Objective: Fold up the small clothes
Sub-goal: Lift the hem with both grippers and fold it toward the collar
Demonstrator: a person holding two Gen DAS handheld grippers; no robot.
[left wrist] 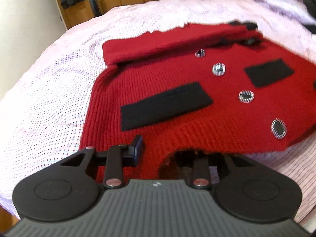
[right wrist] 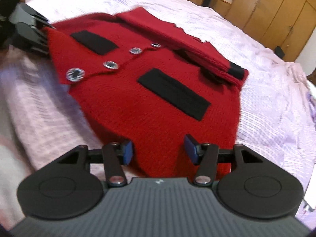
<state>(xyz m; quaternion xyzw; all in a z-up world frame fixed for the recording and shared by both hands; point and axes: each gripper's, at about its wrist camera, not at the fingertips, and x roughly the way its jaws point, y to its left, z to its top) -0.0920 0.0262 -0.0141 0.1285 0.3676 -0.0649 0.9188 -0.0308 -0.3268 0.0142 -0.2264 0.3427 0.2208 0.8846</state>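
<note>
A red knit cardigan [left wrist: 177, 75] with two black pocket flaps and several striped buttons lies on the bed, its sleeves folded across its far part. My left gripper [left wrist: 162, 152] is shut on the cardigan's near edge: one finger [left wrist: 138, 148] rests on top and the other is hidden under the knit. The right wrist view shows the left gripper [right wrist: 42, 33] at the cardigan's [right wrist: 150, 98] far left corner, lifting it slightly. My right gripper [right wrist: 159, 150] stands open over the near hem, with red knit below and between its blue pads [right wrist: 127, 152].
A pale pink bedspread [left wrist: 49, 98] covers the bed on all sides of the cardigan. Wooden wardrobes [right wrist: 276, 9] stand beyond the bed. Dark clothes [left wrist: 310, 2] lie at the far right of the bed in the left wrist view.
</note>
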